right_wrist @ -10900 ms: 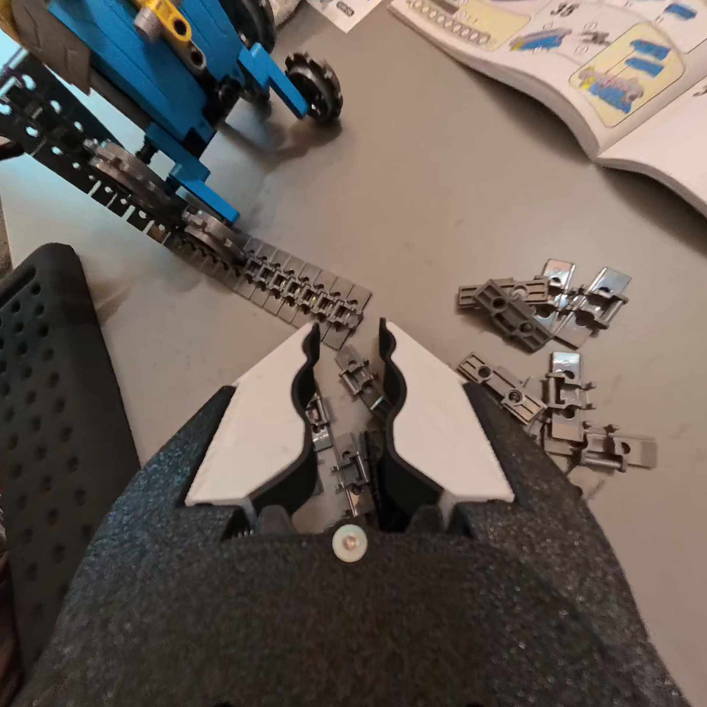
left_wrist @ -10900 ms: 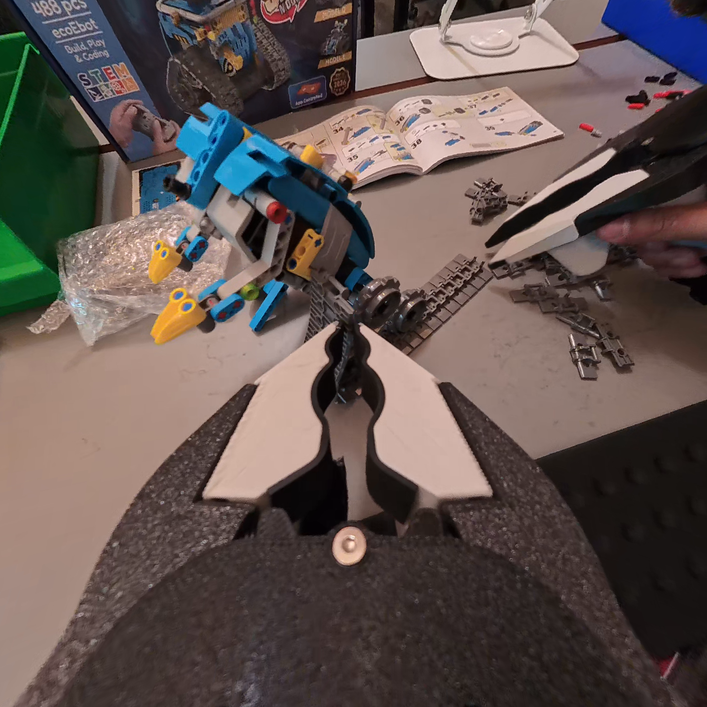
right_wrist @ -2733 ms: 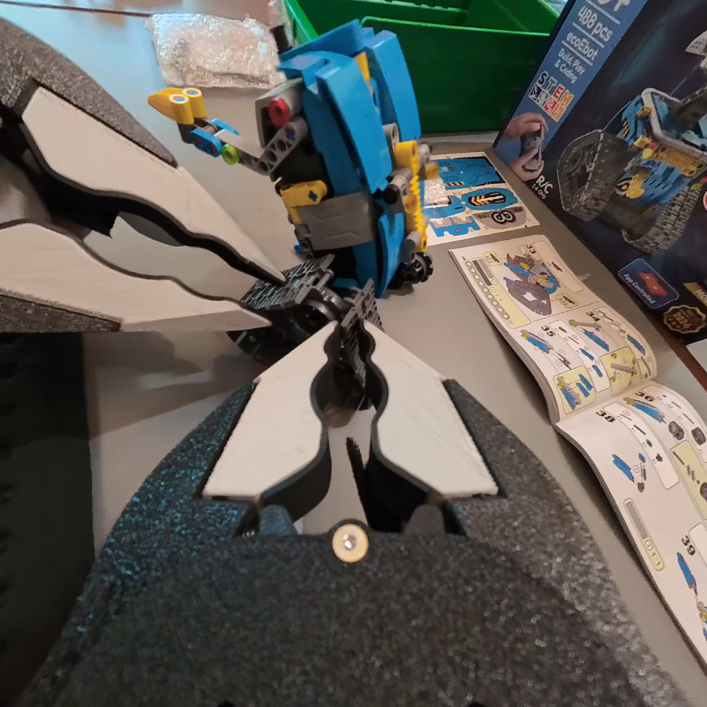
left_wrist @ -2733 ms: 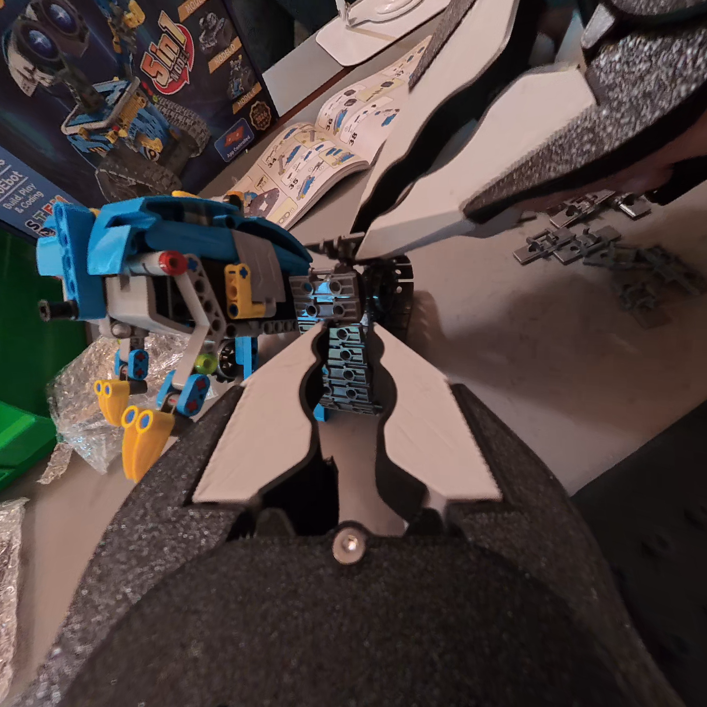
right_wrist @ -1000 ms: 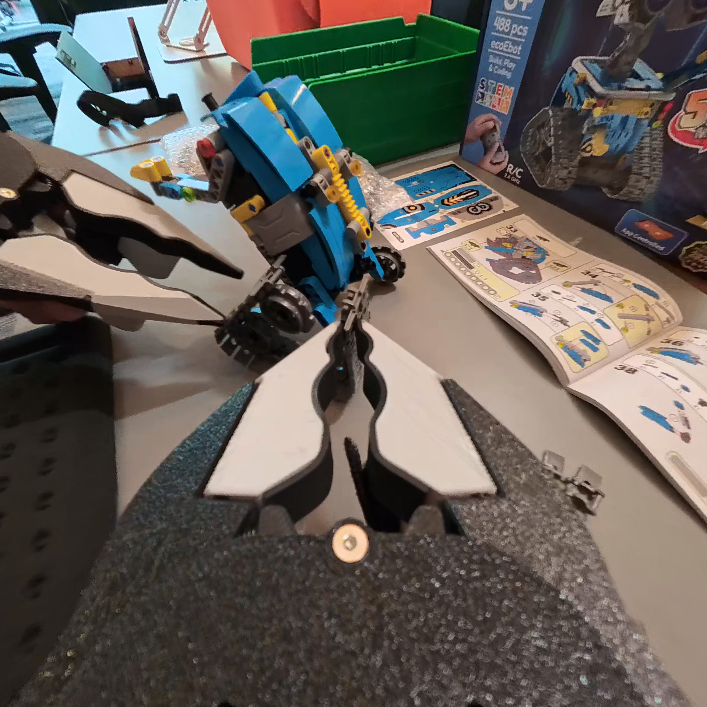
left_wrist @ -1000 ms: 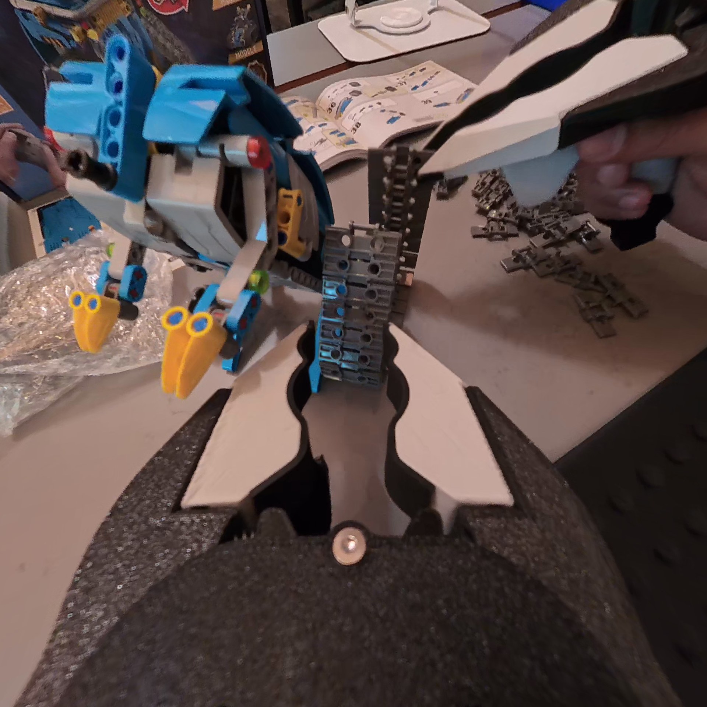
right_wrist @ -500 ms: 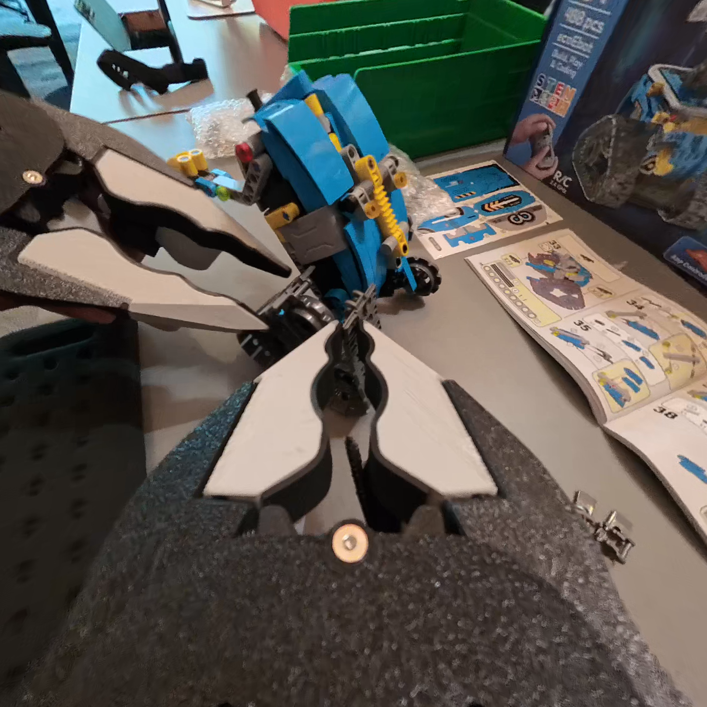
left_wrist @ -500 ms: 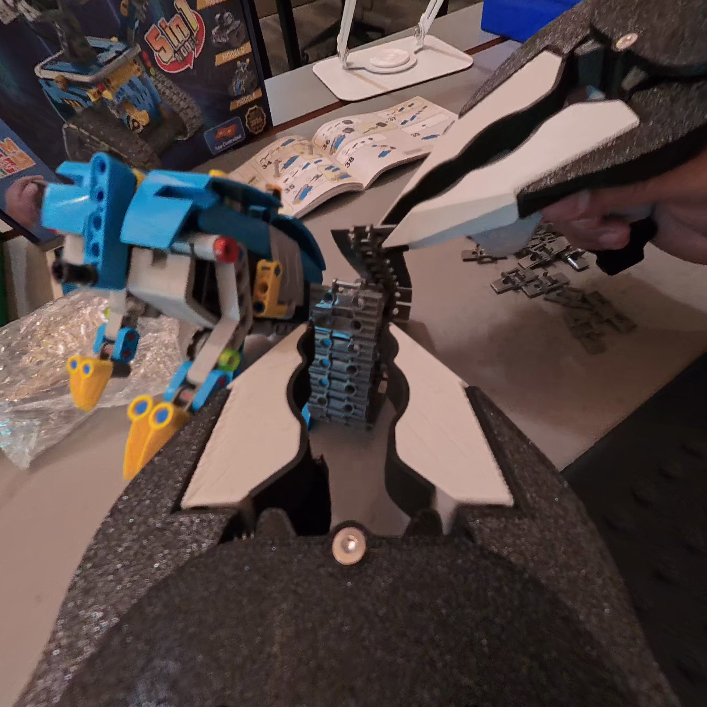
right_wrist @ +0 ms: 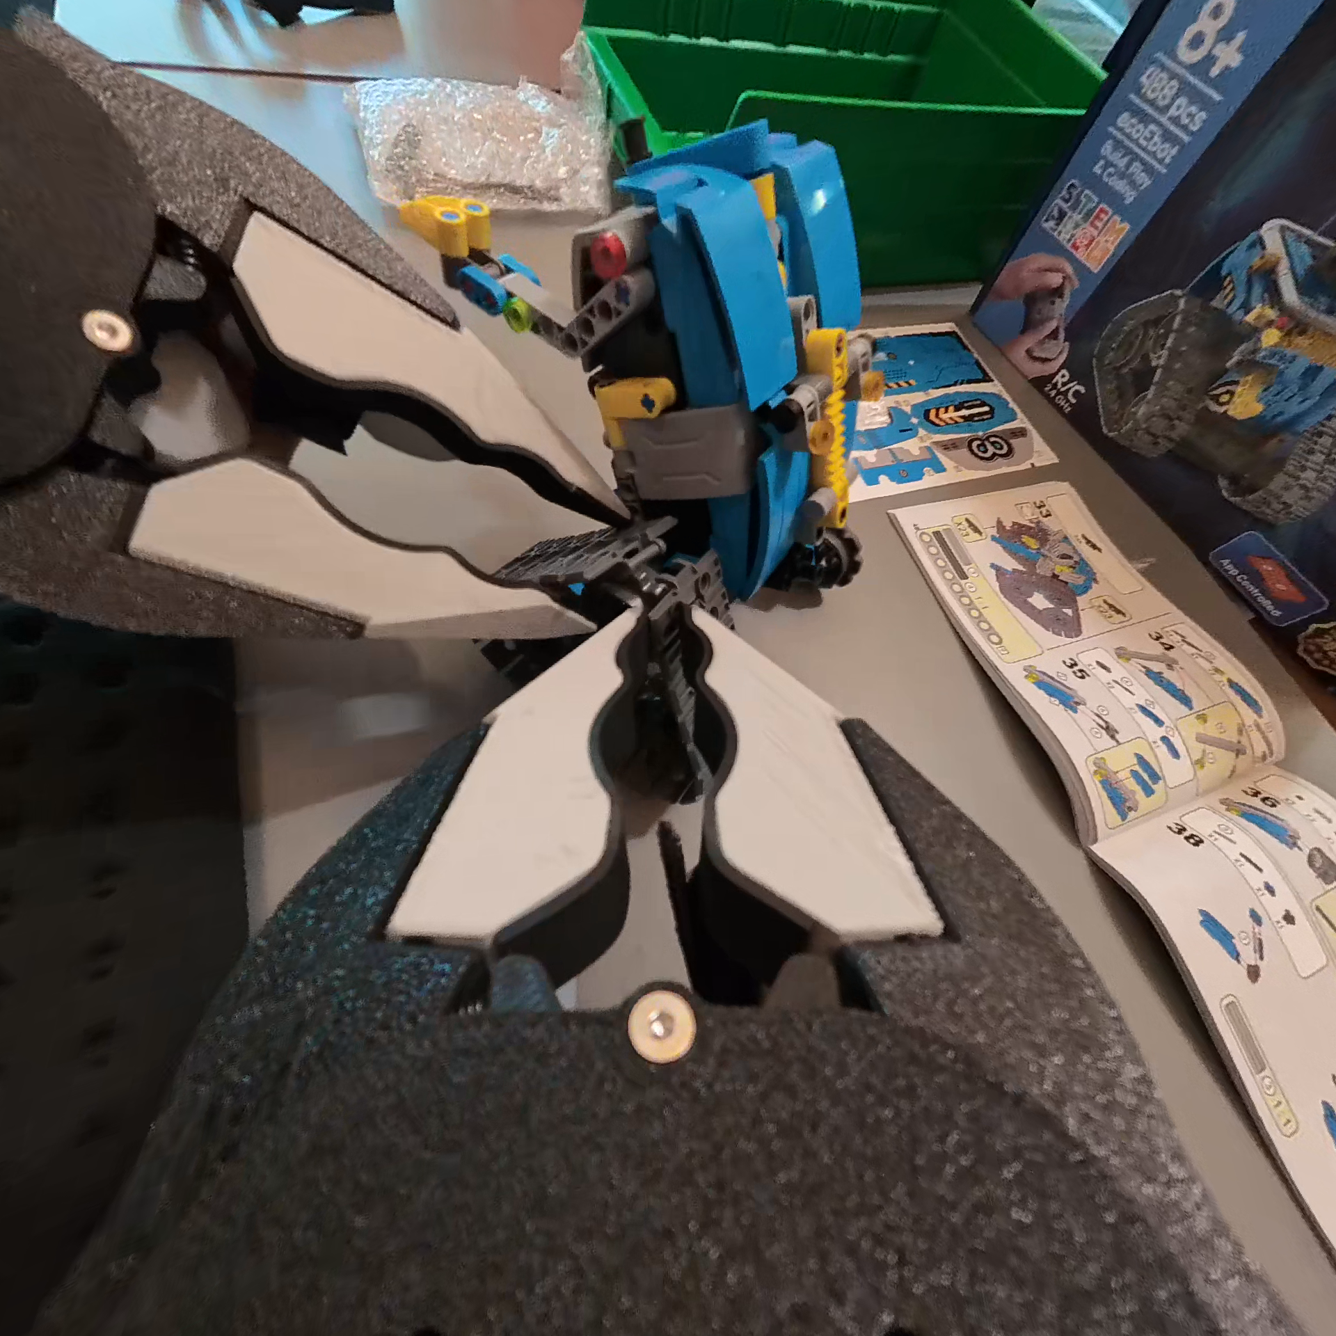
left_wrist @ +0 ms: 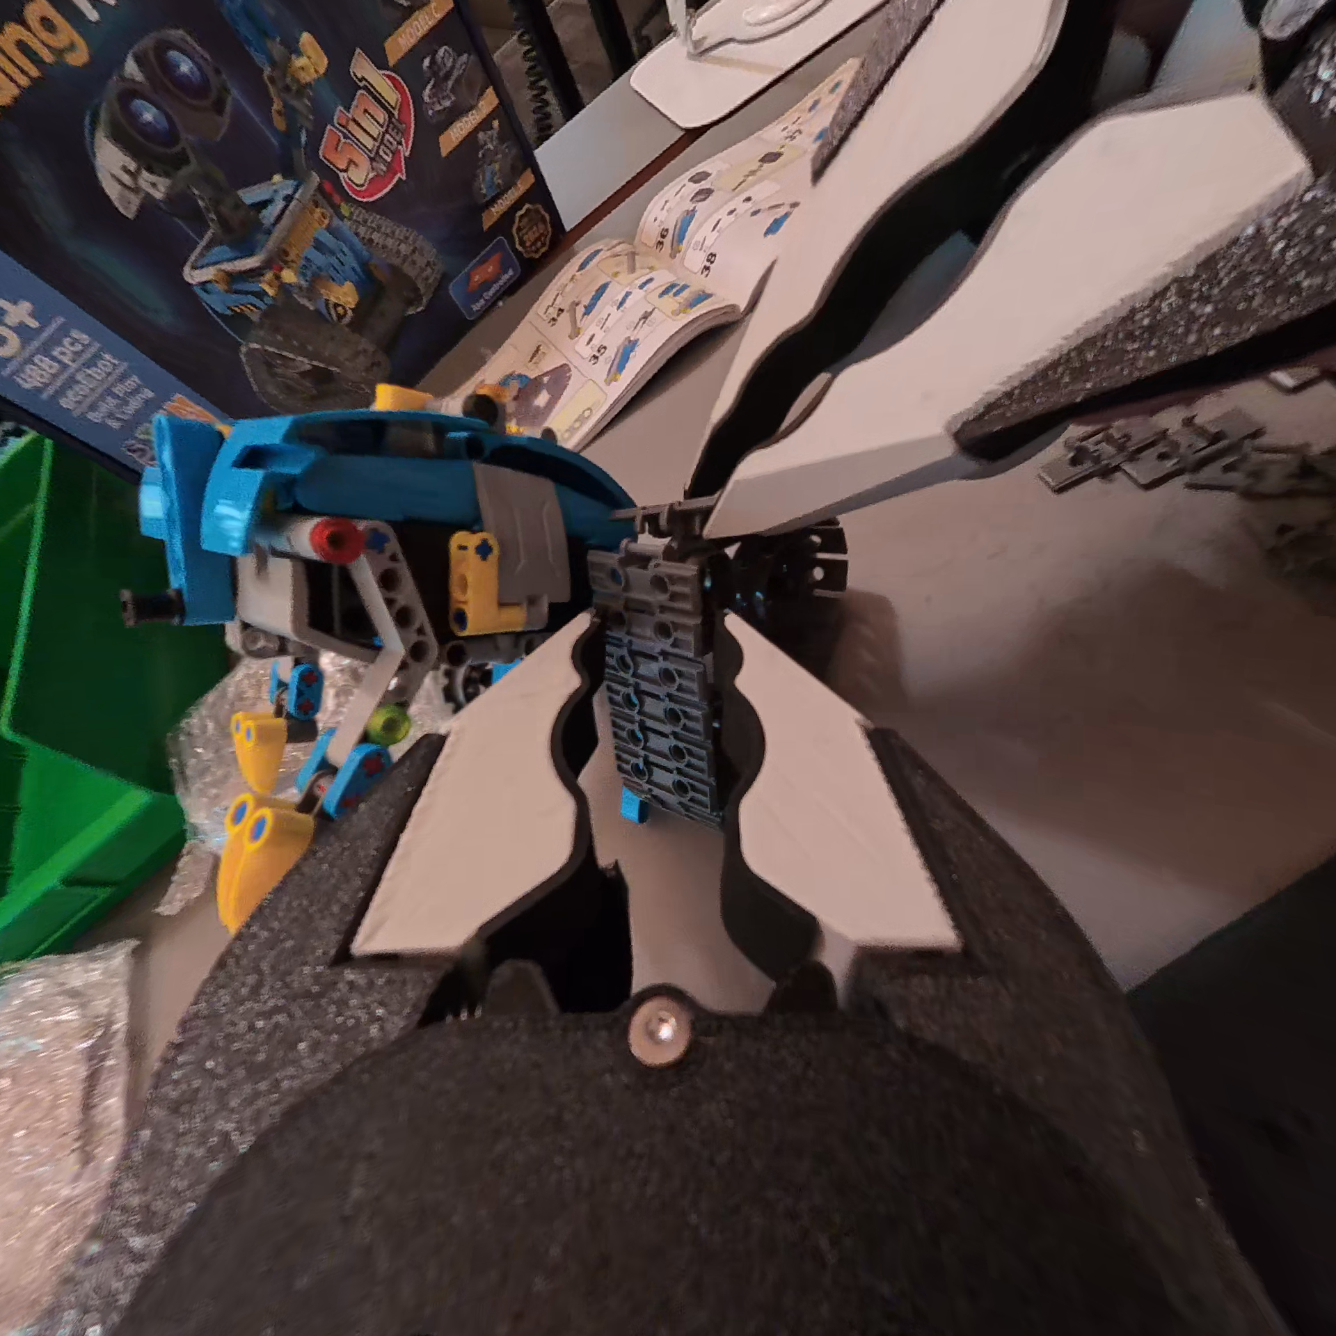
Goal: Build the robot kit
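A grey table (right_wrist: 904, 651) carries a toy box (right_wrist: 1193, 289) at the far right, green bins (right_wrist: 831, 94) beyond, and an open booklet (right_wrist: 1128, 687) to the right. The blue toy robot (right_wrist: 730, 361) stands mid-table. The left gripper (left_wrist: 658, 636) is clamped on the grey track (left_wrist: 661, 708); the right gripper (right_wrist: 665, 622) pinches the track's other end.

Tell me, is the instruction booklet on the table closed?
No, the instruction booklet lies open on the grey table, its illustrated pages facing up beside the blue toy model.
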